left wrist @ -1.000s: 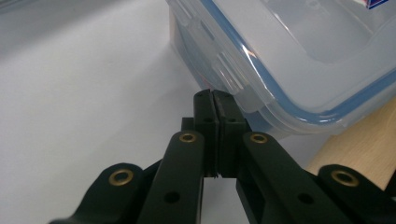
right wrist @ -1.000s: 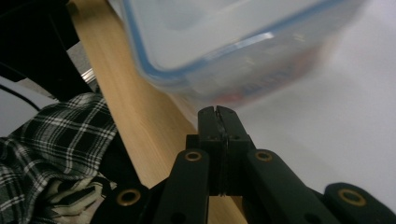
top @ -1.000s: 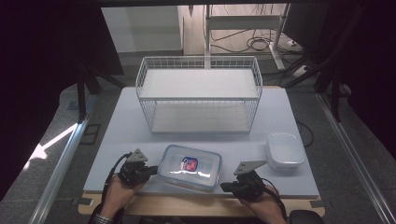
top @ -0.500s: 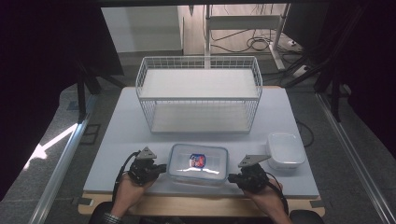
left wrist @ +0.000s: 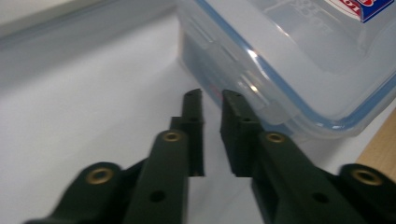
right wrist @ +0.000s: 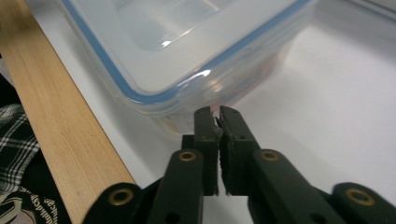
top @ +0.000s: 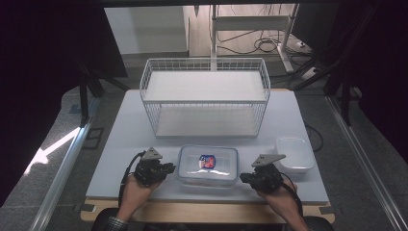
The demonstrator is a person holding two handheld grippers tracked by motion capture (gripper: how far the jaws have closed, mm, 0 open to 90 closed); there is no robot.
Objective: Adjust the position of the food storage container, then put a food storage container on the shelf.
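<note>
One table is carrying everything, its white top edged at the near side by one wooden strip. Toward the far side one white wire rack is standing, with two shelves, both bare. In front of it, near the person's edge, one clear box is lying flat with its blue-rimmed lid on and one red-and-blue label showing on top. To the right of that box, just apart from it, one smaller white tub is sitting with its lid on.

Two hands are coming in from the bottom of the high view, each holding one gripper. The left gripper is pointing at the left end of the box, and the right gripper is pointing at the right end, so the box is lying between the two.

In the left gripper view, the left gripper is showing a narrow gap between its two jaws; they have just been opening a little, and nothing is sitting between them. Their tips are standing just beside the box's side latch.

In the right gripper view, the right gripper is showing two jaws almost together, having just parted slightly. Their tips are right at the lower wall of the box, and whether they are pinching anything there cannot be told.
</note>
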